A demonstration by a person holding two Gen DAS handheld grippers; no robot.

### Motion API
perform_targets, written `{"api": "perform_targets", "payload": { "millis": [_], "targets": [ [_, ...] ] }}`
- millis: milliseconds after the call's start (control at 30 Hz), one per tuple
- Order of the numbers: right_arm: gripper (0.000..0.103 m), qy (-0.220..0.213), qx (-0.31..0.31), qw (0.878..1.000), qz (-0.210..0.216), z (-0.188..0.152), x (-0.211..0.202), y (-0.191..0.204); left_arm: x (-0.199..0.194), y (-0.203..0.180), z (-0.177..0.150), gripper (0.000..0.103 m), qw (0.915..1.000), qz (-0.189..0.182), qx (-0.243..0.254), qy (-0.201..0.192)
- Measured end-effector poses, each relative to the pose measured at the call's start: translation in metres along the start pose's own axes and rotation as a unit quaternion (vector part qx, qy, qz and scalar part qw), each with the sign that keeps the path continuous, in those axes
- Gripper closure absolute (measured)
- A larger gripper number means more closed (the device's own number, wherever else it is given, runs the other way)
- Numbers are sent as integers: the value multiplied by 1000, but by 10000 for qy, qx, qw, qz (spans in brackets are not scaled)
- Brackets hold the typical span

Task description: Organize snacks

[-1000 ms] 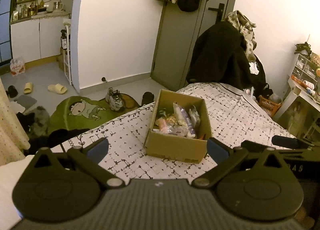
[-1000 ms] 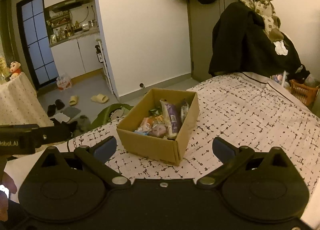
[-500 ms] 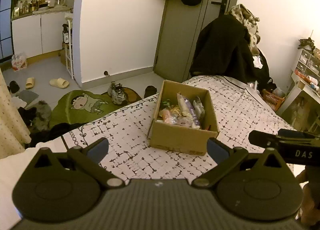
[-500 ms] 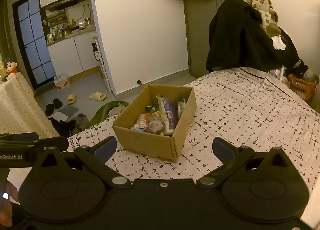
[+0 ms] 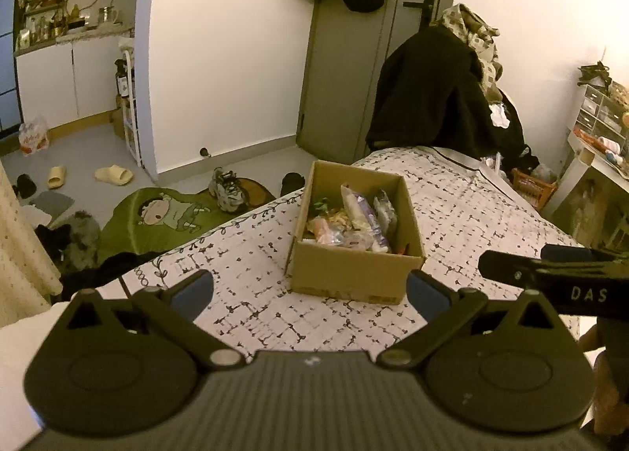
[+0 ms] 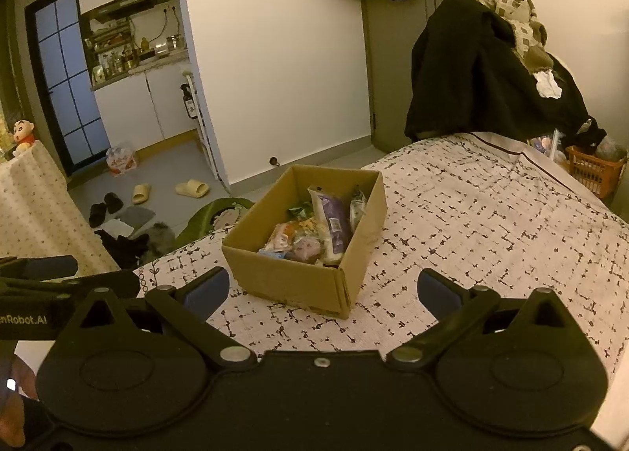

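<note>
Both my grippers hover short of the cardboard box (image 5: 355, 254), empty and spread.

My left gripper (image 5: 310, 288) and right gripper (image 6: 322, 292) each hold their fingers wide apart, grasping nothing, on the near side of the box. The box sits open on the patterned bedspread (image 6: 491, 215), and the snack packets (image 6: 314, 231) lie piled inside it; a purple-labelled packet (image 6: 334, 221) leans against the box's far-right wall, though I can't quite read it.
</note>
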State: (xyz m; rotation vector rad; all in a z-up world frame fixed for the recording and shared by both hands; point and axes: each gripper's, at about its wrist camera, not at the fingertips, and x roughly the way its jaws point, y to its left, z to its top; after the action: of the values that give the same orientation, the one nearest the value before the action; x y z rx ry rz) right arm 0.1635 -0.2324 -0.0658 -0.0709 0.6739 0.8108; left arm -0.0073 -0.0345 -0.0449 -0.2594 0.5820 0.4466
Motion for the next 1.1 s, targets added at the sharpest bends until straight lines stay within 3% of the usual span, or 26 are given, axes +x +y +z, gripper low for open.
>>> {"api": "perform_targets", "payload": {
  "millis": [1100],
  "targets": [
    [0, -5, 33, 10000, -69, 1, -1, -3, -1, -4, -1, 0, 10000, -26, 58, -76]
  ]
}}
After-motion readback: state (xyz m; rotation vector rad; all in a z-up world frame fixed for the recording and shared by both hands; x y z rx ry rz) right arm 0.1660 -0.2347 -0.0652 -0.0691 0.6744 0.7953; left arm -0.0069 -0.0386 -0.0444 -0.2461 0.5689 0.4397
